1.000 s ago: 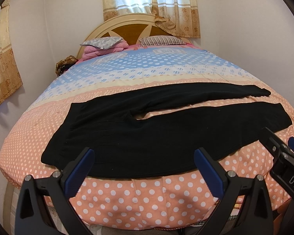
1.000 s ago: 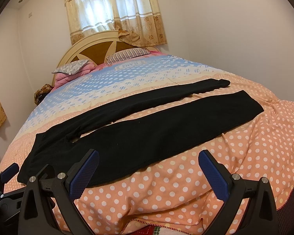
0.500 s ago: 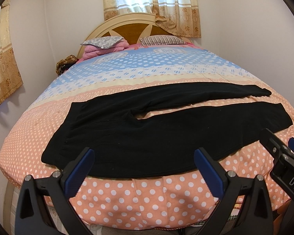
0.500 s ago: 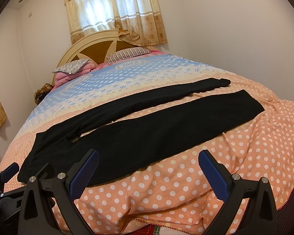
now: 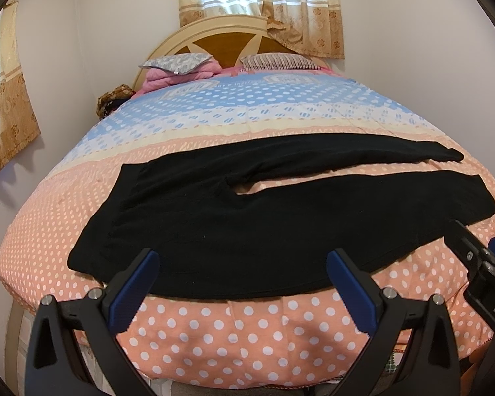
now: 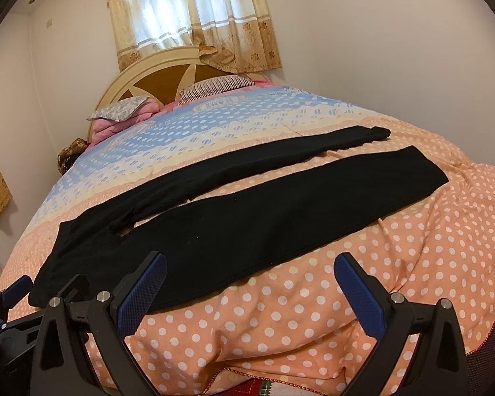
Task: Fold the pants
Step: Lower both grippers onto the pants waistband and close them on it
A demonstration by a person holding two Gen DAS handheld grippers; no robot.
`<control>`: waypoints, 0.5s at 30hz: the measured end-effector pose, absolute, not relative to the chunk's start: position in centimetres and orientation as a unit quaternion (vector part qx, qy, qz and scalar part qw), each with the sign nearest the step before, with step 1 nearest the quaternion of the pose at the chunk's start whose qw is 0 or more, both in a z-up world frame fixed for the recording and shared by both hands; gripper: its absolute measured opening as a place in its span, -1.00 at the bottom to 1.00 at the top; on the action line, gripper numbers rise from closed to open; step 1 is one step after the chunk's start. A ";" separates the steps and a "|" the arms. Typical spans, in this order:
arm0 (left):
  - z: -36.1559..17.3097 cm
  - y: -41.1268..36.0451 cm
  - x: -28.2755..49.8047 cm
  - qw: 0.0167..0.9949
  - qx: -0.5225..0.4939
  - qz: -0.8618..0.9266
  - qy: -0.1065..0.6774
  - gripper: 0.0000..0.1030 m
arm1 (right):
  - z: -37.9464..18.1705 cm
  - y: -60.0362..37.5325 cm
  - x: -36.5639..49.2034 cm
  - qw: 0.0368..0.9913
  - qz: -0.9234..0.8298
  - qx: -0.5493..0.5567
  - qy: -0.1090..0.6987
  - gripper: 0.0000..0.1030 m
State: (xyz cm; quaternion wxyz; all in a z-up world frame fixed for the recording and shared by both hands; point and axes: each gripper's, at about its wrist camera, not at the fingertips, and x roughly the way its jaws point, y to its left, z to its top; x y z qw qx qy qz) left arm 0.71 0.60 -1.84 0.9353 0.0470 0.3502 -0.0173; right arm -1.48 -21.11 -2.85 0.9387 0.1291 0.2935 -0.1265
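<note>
Pants (image 5: 234,221): black, spread flat across the near end of the bed (image 5: 234,330), unfolded, and much as a second ago, with only a slight creep closer in both views. Waistband at far left near the bed's edge. Legs running rightward, split apart, with a strip of dotted quilt showing between them; nearer leg broad and flat, farther leg narrower with a few wrinkles by the crotch. Left tongs (image 5: 244,283) spread wide, holding nothing, poised over the near hem of the waist part, not touching cloth. Right tongs (image 6: 250,287) likewise wide and empty, hanging over the nearer leg's edge toward the right. Meaning, by judgement: no fold begun; approach only. Likely next: pinching waist and cuff to lay one leg over the other.
</note>
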 end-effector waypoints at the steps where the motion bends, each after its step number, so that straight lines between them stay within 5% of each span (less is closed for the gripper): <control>1: -2.0 0.7 0.8 0.934 0.047 -0.017 0.353 1.00 | -3.0 -21.1 -1.3 0.938 -0.126 0.130 0.296 0.98; 15: -3.7 2.1 4.4 0.925 0.046 0.013 0.378 1.00 | -5.1 -22.2 1.5 0.926 -0.118 0.142 0.331 0.98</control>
